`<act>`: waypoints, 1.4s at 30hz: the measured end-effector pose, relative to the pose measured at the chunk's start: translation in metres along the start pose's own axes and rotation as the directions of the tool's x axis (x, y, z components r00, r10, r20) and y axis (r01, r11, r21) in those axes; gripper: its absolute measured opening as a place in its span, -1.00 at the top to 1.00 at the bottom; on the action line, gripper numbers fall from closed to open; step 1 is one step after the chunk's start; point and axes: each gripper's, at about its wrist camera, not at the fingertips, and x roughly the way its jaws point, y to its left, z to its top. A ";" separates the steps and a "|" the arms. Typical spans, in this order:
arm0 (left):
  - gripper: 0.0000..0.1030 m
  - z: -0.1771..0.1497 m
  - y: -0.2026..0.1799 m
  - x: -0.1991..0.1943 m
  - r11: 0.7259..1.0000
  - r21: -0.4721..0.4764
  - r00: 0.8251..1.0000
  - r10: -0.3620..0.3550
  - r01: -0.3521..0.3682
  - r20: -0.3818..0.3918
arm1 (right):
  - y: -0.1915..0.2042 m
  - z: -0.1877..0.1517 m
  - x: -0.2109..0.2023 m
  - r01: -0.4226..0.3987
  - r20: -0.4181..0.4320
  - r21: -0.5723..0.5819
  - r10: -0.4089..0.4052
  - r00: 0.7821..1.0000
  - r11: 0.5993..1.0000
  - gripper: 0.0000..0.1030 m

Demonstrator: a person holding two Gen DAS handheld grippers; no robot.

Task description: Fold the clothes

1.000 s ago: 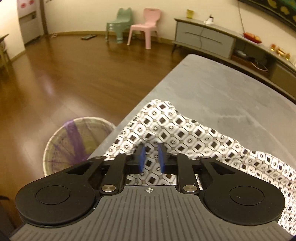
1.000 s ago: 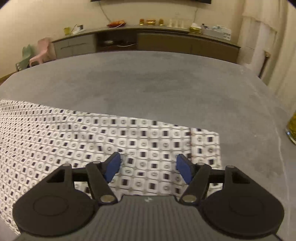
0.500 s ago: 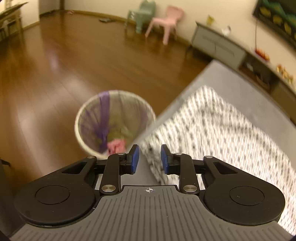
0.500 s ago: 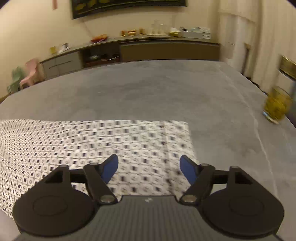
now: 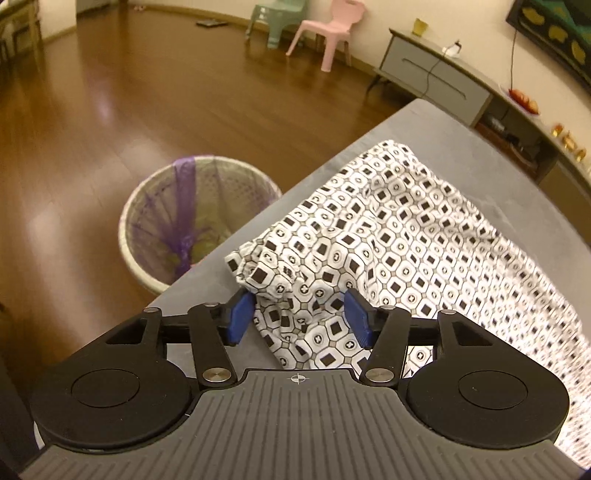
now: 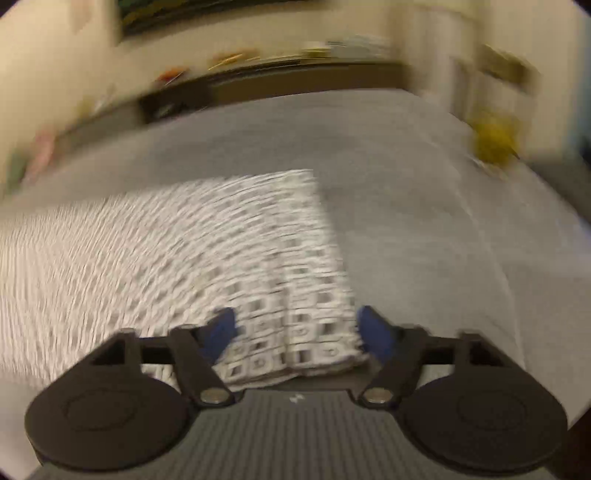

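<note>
**Both grippers at opposite ends of a patterned garment, between grasps**

Left wrist view. The left gripper (image 5: 299, 314) points down at the near left corner of the grey table (image 5: 535, 206). The patterned garment (image 5: 406, 236), white with small black squares, lies along that table edge; its bunched end, a rolled and creased hem, sits between the blue fingers (image 5: 240, 314). The fingers are opening, and cloth lies in the gap, but the pads do not press on it: the left pad stands just beside the fold and the right pad is clear of it. Beyond the table edge, on the wooden floor, stands a waste basket (image 5: 147, 206) lined with a purple bag; two small plastic chairs (image 5: 325, 29) and a low sideboard (image 5: 436, 77) stand farther off.

Right wrist view. The picture is heavily blurred. The right gripper (image 6: 299, 332) hangs over the opposite end of the garment (image 6: 184, 240), where a straight edge and near corner lie flat on the table (image 6: 424, 221). Its fingers (image 6: 221, 328) are closing, with the cloth's corner strip between them; they stand apart, so no grip is made yet. A yellowish vessel (image 6: 495, 140) sits far to the right.

Reading. The step in hand appears to be re-gripping the two ends before a fold. The next move calls for each pair of fingers to pinch all layers at its corner, the left one gathering the rumpled hem, so that both ends lift evenly.
</note>
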 end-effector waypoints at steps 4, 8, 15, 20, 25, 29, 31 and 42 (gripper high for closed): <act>0.15 -0.009 -0.018 -0.002 0.996 0.073 0.999 0.046 -0.046 -0.002 | -0.002 0.017 0.015 0.097 0.007 -0.067 -0.097 0.995 0.993 0.40; 0.12 -0.026 -0.035 -0.011 0.992 0.128 1.000 0.009 -0.006 -0.024 | -0.033 0.043 0.036 0.260 -0.007 -0.055 -0.261 0.965 0.964 -0.08; 0.30 -0.030 -0.032 -0.054 0.980 0.142 0.964 0.105 -0.142 0.243 | -0.016 0.052 0.006 0.471 0.190 -0.027 -0.458 0.868 0.882 -0.15; 0.26 0.003 -0.074 -0.035 0.947 0.321 0.959 -0.080 -0.012 0.271 | 0.094 0.066 -0.001 0.166 0.250 -0.244 -0.103 0.963 0.956 -0.17; 0.32 0.031 -0.116 0.011 0.899 0.433 0.966 -0.166 0.067 0.197 | 0.251 0.093 0.026 -0.180 0.109 -0.517 0.273 0.956 0.837 -0.24; 0.30 0.027 -0.144 0.029 0.817 0.576 0.952 -0.208 0.043 0.224 | 0.395 0.109 0.063 -0.326 0.002 -0.645 0.428 0.904 0.692 -0.22; 0.34 0.025 -0.151 0.044 0.791 0.612 0.957 -0.185 0.011 0.222 | 0.454 0.116 0.095 -0.376 -0.060 -0.665 0.455 0.888 0.645 -0.14; 0.11 0.084 -0.149 0.122 0.911 0.411 0.988 -0.087 0.026 0.131 | 0.444 0.121 0.167 -0.418 -0.163 -0.555 0.398 0.903 0.720 0.07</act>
